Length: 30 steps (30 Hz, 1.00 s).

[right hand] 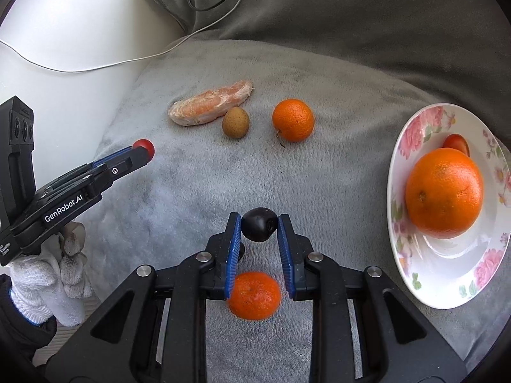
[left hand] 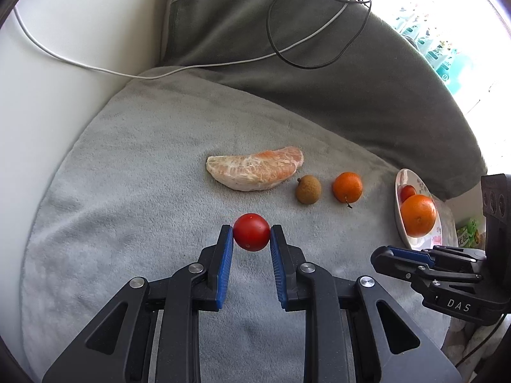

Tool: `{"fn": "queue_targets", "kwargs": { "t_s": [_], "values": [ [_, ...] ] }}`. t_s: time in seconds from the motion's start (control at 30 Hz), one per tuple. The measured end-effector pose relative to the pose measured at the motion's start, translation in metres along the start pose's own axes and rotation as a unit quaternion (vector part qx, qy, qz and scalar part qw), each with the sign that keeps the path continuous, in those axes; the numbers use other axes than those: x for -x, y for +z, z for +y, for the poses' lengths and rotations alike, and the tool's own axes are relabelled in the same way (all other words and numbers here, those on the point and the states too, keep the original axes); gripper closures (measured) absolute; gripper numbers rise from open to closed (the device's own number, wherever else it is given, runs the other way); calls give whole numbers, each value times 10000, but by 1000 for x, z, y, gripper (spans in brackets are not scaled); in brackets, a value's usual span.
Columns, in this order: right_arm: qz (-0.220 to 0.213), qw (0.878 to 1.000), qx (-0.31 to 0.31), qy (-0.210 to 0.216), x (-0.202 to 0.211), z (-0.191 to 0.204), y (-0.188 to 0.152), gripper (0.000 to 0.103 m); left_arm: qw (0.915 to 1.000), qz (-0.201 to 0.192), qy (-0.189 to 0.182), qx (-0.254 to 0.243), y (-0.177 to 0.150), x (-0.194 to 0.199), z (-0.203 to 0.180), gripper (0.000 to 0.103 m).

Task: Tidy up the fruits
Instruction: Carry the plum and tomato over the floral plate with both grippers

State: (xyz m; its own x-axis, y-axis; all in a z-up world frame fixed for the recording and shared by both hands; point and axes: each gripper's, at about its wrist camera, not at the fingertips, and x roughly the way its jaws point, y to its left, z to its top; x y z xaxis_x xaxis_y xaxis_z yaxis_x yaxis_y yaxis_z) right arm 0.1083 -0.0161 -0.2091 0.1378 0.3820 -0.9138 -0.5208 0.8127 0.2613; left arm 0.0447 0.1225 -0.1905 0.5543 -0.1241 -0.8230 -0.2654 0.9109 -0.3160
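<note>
My left gripper [left hand: 251,232] is shut on a red cherry tomato [left hand: 251,231] and holds it above the grey blanket [left hand: 127,191]; it also shows in the right wrist view [right hand: 145,148]. My right gripper [right hand: 258,225] is shut on a small dark fruit [right hand: 259,224], with a mandarin [right hand: 254,295] lying below it. A peeled pomelo segment [left hand: 255,172], a brown longan [left hand: 308,189] and a small mandarin [left hand: 347,187] lie in a row. A floral plate [right hand: 424,265] at the right holds a big orange [right hand: 444,193] and a red tomato [right hand: 457,143].
A white cable [left hand: 95,67] and a black cable [left hand: 287,54] lie across the darker grey cushion [left hand: 319,79] behind. A white surface [left hand: 48,95] borders the blanket on the left. The plate sits near the blanket's right edge.
</note>
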Motion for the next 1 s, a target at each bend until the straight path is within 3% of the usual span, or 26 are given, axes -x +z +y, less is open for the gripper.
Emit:
{"fn": "queue_targets", "kwargs": {
  "t_s": [0.53, 1.0],
  "values": [
    [-417, 9984, -374, -122, 62, -54, -16, 79, 9984, 86, -459, -330, -8, 4, -64, 81],
    [-722, 9925, -875, -464, 99, -117, -28, 79, 9914, 282, -880, -926, -22, -8, -141, 81]
  ]
}}
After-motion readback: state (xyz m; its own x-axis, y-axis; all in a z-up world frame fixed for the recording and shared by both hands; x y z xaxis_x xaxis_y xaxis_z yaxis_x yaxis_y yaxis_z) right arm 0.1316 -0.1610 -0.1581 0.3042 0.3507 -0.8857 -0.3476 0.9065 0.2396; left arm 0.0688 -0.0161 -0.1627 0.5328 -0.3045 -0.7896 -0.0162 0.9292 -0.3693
